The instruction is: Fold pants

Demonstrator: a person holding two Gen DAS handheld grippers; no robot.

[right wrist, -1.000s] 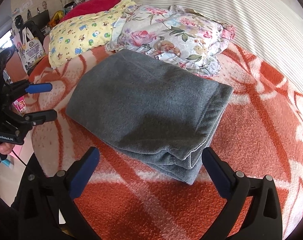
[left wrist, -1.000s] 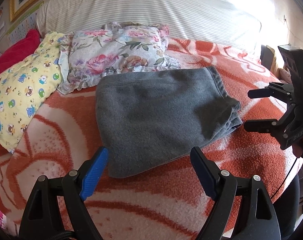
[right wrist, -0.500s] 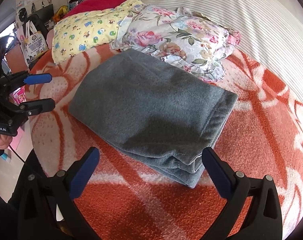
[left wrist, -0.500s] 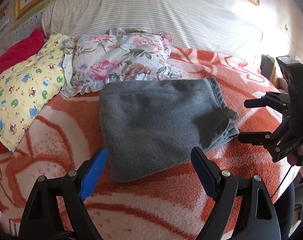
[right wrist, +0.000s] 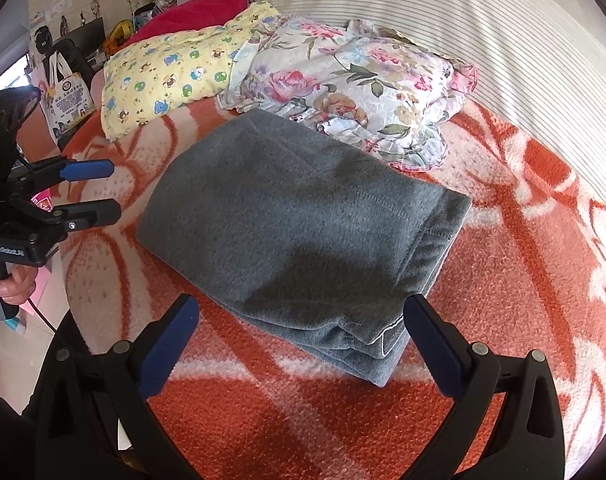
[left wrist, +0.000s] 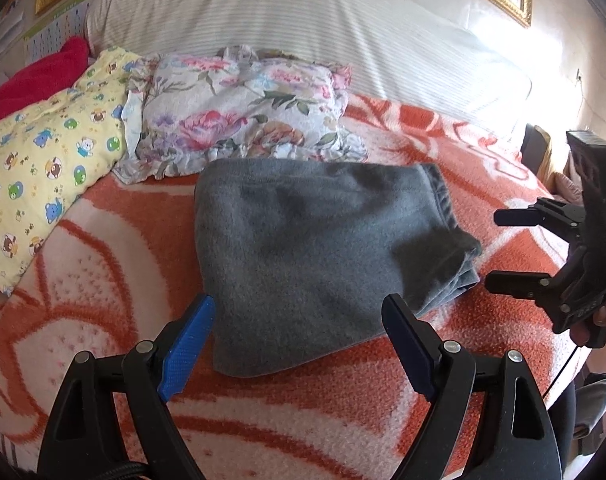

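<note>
An orange-and-white blanket [left wrist: 103,288] covers the bed. In the left wrist view the folded grey pants [left wrist: 315,248] lie mid-blanket just before a floral pillow [left wrist: 247,116]; the left gripper [left wrist: 299,312], jaws spread and empty, has drawn back slightly since a second ago. In the right wrist view the right gripper [right wrist: 303,312] hangs spread over the pants' [right wrist: 295,236] stacked edges, likewise backed off. The left gripper's [right wrist: 103,190] body reads "GenRobot.AI".
</note>
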